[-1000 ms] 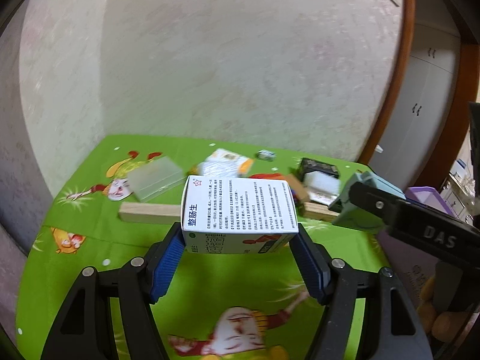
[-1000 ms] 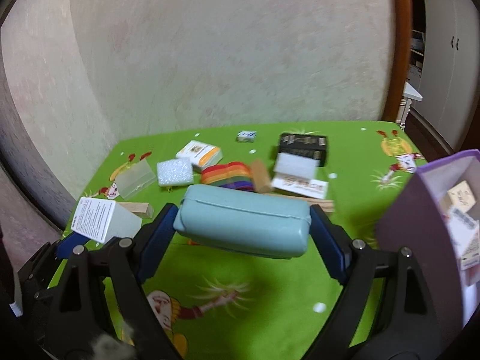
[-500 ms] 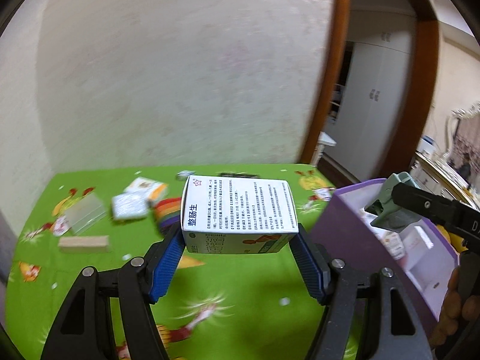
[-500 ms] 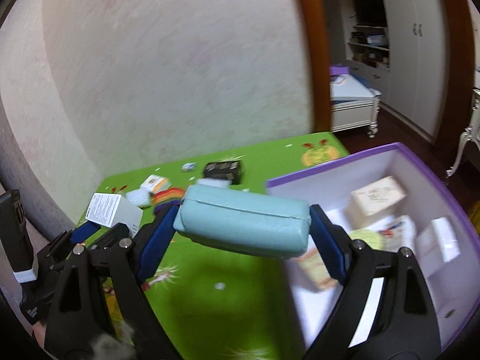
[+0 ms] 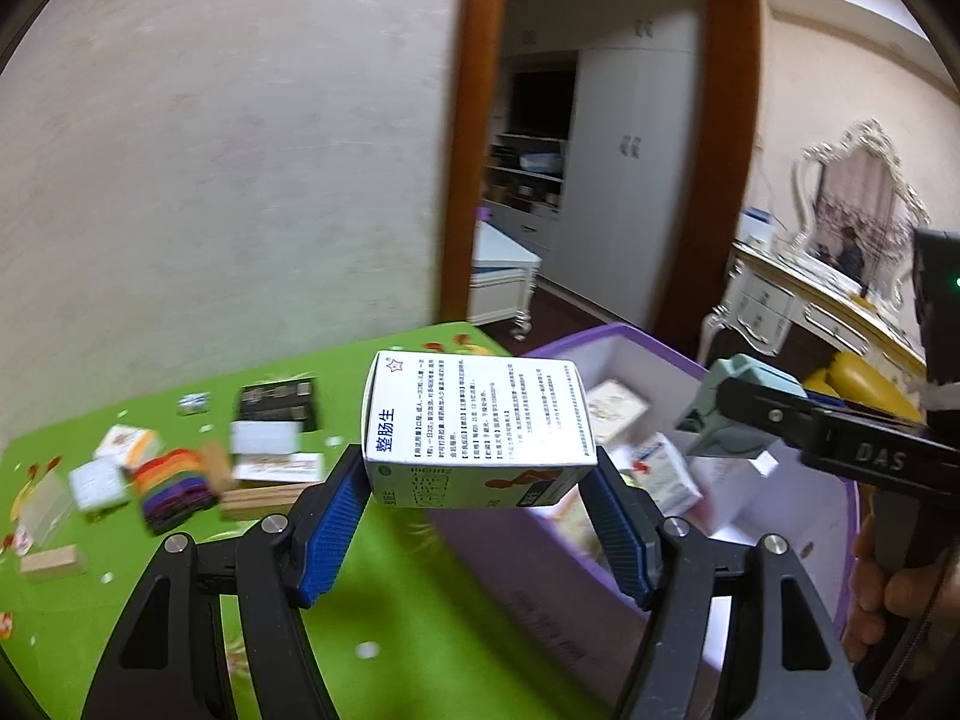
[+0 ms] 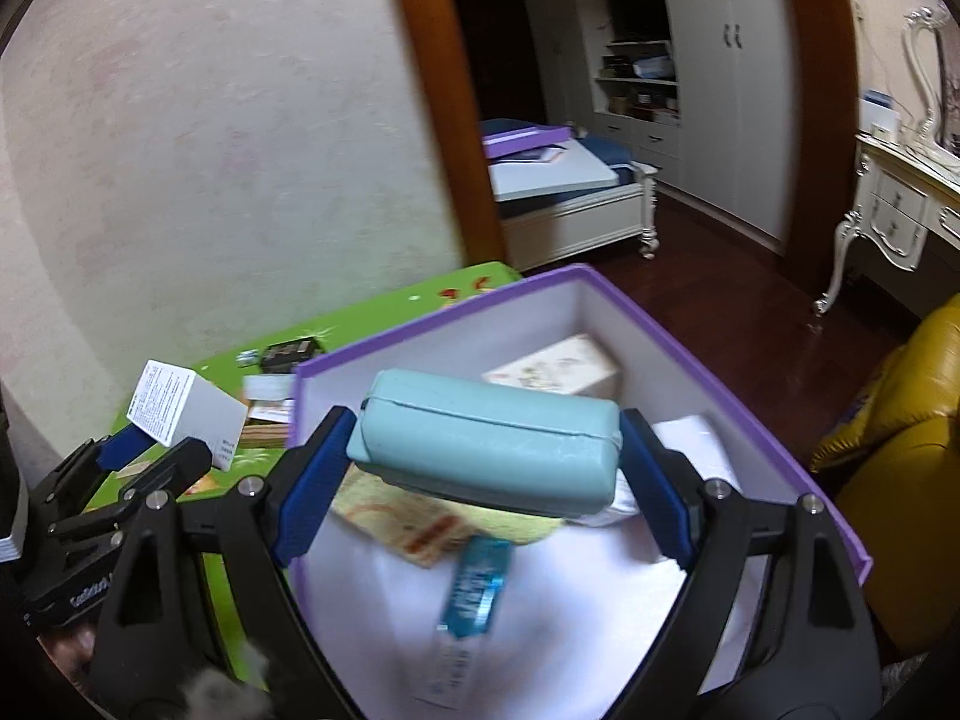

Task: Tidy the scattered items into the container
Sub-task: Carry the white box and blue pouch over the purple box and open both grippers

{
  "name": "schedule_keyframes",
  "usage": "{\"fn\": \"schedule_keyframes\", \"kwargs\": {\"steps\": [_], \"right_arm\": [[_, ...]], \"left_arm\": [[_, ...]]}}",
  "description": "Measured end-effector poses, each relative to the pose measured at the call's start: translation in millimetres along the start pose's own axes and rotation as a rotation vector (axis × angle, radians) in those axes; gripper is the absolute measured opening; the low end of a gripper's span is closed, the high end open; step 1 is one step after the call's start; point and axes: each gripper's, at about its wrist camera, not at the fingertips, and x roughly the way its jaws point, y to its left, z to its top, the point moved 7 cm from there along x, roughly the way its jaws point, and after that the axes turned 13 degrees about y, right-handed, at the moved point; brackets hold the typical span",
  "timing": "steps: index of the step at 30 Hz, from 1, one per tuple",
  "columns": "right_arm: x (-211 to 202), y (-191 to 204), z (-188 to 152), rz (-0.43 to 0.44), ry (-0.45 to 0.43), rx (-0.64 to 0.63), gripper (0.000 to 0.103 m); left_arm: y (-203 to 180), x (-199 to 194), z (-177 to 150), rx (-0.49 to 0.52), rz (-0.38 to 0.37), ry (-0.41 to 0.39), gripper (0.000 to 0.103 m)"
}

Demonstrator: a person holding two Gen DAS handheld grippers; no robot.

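Two grippers arrive loaded at the purple container point(image 6: 714, 360) standing at the edge of the green table point(image 5: 420, 630): the left gripper point(image 5: 480, 480) clamps a white medicine box point(image 5: 477, 426) between its blue pads at a moderate spread, while the right gripper point(image 6: 483, 450) pinches a teal case point(image 6: 486, 441) end to end, jaws set wide around it. The teal case hangs above the container's white interior, over a blue packet point(image 6: 474, 588) and other cartons already inside; the medicine box sits at the near wall, seemingly not fully over the opening. Several items, among them a rainbow block point(image 5: 174, 483) and a wooden block point(image 5: 51, 561), remain scattered on the table. A clean drop likely means lowering each piece close to the contents before parting the jaws, and carrying the left load past the rim first.
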Motion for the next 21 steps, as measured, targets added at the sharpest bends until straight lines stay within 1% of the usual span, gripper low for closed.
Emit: {"fn": "schedule_keyframes", "kwargs": {"steps": [3,6,9,10,11,12,17,21], "right_arm": [[2.1,-15.4,-0.4,-0.009,0.007,0.020,0.088],[3.4,-28.2,-1.5,-0.005,0.017,0.046,0.088],[1.6,-36.3,-4.5,-0.012,0.024,0.052,0.088],[0.4,-38.4,-5.3,-0.006,0.025,0.058,0.089],[-0.5,-41.1,-4.6,0.002,0.022,0.068,0.090],[-1.0,-44.0,-5.0,0.006,0.020,0.076,0.091],[-1.3,-47.4,-4.6,0.014,0.024,0.085,0.092],[-0.6,-39.4,-3.9,0.021,0.023,0.075,0.092]], "left_arm": [[-19.0,9.6,1.8,0.033,-0.018,0.011,0.071],[-30.2,17.9,2.0,0.053,-0.032,0.026,0.071],[-42.9,22.6,0.1,0.084,-0.046,0.036,0.073],[-45.6,23.1,-0.6,0.092,-0.047,0.039,0.076],[-46.6,24.6,-0.3,0.094,-0.045,0.040,0.081],[-47.0,26.0,0.1,0.093,-0.042,0.039,0.083],[-41.8,28.9,0.2,0.069,-0.051,0.048,0.083],[-29.0,26.1,-2.4,0.034,-0.055,0.041,0.083]]}}
